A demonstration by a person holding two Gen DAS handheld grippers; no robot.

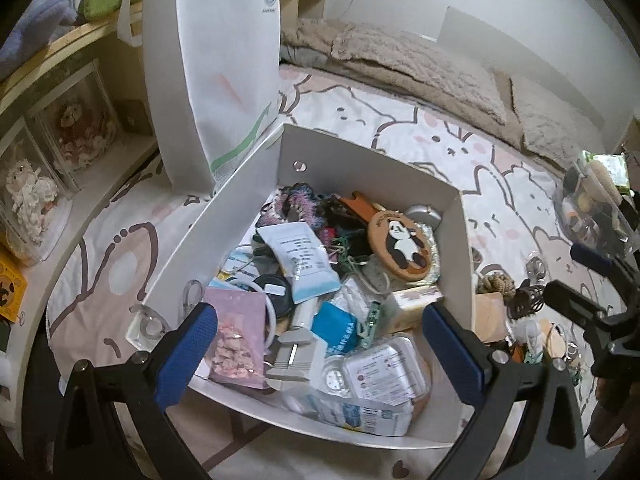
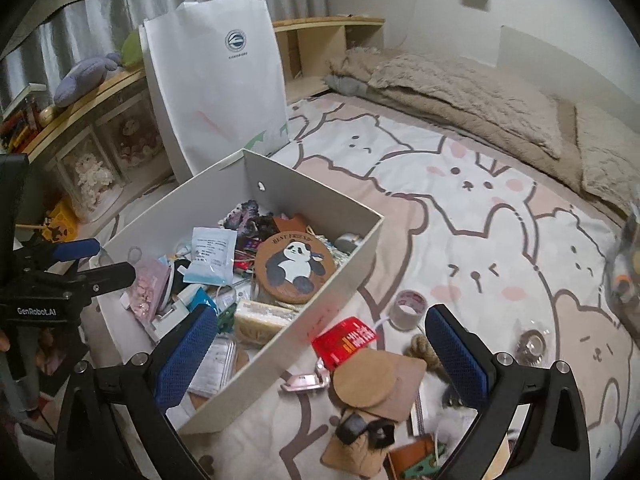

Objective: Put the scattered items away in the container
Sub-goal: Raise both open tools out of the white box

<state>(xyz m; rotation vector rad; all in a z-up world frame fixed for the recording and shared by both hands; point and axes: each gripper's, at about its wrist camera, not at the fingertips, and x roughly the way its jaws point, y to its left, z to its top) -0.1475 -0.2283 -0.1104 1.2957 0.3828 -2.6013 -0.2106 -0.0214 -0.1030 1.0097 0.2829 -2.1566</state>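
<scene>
- White cardboard box [image 1: 360, 148] set on a bed sheet [image 2: 480, 240] printed with cartoon rabbits and bears; open top, crowded with small things.
- Inside the box: round panda coaster [image 2: 295, 267] leaning toward the far right corner, white sachet with printed text [image 1: 306, 258] near the middle, pink packet [image 1: 236, 330] at the near left, crocheted purple scrunchie [image 1: 294, 200] at the far wall, clear blister pack [image 1: 386, 368] at the near edge.
- Left gripper [image 1: 320, 344] hovering over the near edge of the box, blue pads spread wide, nothing between them.
- Right gripper [image 2: 320, 356] hovering over the loose items just right of the box, likewise spread wide and empty.
- Scattered on the sheet beside the box's right wall: red card [image 2: 345, 339], tape roll [image 2: 409, 309], round cork disc [image 2: 366, 380] overlapping a tan square, metal clip [image 2: 306, 380], knot of rope [image 2: 424, 350], small metal gear-like piece [image 2: 530, 346].
- Black clips [image 2: 366, 430] lying on a tan piece at the near edge, below the cork disc.
- White tote bag [image 2: 216, 80] standing upright just behind the box's far left corner.
- Beige fleece blanket [image 2: 460, 88] bunched along the far side of the bed.
- Wooden shelf [image 2: 80, 120] at left, with plush figures in clear cases.
</scene>
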